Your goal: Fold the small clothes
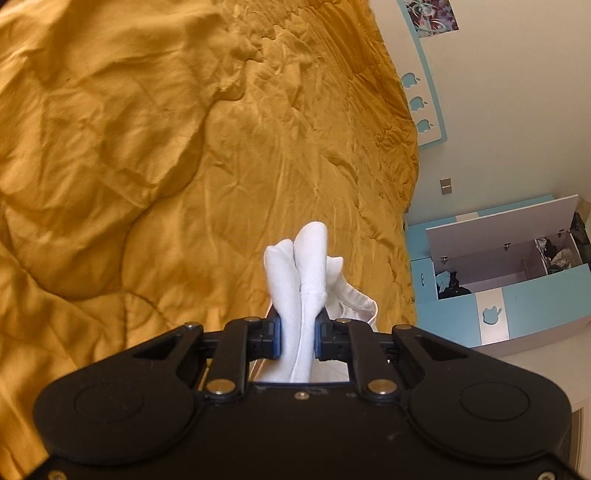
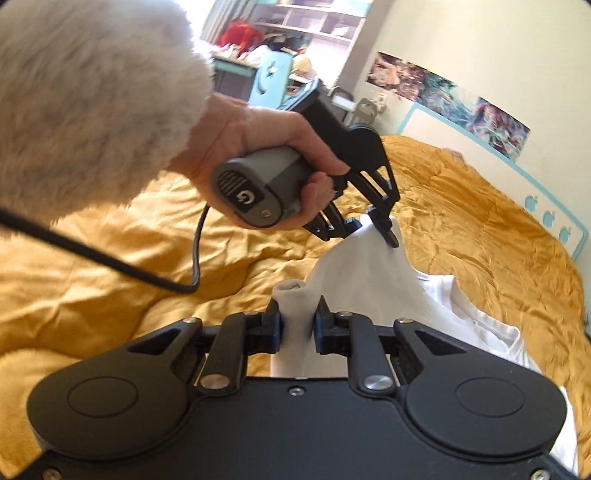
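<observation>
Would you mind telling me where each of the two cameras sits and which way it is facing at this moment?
Left wrist: sits on the left gripper, looking down along its fingers over the yellow bedspread towards a blue cabinet; only that gripper shows, shut on the white garment.
Right wrist: sits on the right gripper, looking across the bed towards a shelf; it shows its own fingers shut on the garment, and the left hand holding the left gripper.
Shared: the white garment, the bedspread, the left gripper.
</observation>
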The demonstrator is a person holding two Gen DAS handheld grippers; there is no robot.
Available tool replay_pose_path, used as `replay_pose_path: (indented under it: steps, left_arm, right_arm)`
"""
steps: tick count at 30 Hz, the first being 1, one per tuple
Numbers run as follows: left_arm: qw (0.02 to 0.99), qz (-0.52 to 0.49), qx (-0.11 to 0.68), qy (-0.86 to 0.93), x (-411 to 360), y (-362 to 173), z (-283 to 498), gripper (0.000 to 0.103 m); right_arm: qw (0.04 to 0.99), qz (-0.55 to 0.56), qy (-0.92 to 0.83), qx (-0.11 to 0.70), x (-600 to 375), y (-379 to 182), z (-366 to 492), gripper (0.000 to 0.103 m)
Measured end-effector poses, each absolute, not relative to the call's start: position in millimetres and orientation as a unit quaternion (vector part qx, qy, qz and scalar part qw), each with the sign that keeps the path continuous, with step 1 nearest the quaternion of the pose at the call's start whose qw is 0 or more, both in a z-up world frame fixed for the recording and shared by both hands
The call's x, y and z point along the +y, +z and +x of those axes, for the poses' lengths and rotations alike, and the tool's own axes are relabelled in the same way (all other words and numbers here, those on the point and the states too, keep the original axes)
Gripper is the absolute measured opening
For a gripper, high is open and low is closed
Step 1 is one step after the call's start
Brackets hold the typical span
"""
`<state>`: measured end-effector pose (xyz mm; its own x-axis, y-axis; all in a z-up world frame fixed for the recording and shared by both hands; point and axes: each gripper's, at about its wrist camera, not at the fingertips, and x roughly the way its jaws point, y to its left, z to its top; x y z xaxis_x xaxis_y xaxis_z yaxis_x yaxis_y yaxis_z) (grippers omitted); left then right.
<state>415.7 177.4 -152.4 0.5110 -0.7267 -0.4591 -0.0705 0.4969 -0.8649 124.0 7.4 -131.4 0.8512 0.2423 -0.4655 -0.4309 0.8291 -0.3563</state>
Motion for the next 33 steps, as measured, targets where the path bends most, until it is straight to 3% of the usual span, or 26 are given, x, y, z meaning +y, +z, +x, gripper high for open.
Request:
replay_pose_path:
  steps: [7, 16, 26, 33]
  left_arm:
    - [0.758, -0.417, 0.437, -0.243, 118.1, -97.2, 415.7, 0.012]
    - [0.759, -0.371, 0.454, -0.284, -11.2, -59.1, 422.2, 0.012]
    - [0.75, -0.371, 0.453, -0.308, -131.7, -74.7, 424.9, 0.012]
    - [0.734, -0.378, 0.472, -0.309, -201.6, -115.4, 427.0, 0.012]
  right_arm:
    - [0.957, -0.17, 0.152, 0.177, -45.6, -98.7, 109.2, 0.014]
    - [0.976, -0.127, 0.08, 0.16, -131.3, -85.0, 86.8, 0.014]
    - [0.983, -0.073, -0.019, 0.165, -234.4, -89.1, 79.9, 0.015]
    - [0.978, -0.037, -0.067, 0.194, -299.6, -112.1, 80.1, 0.015]
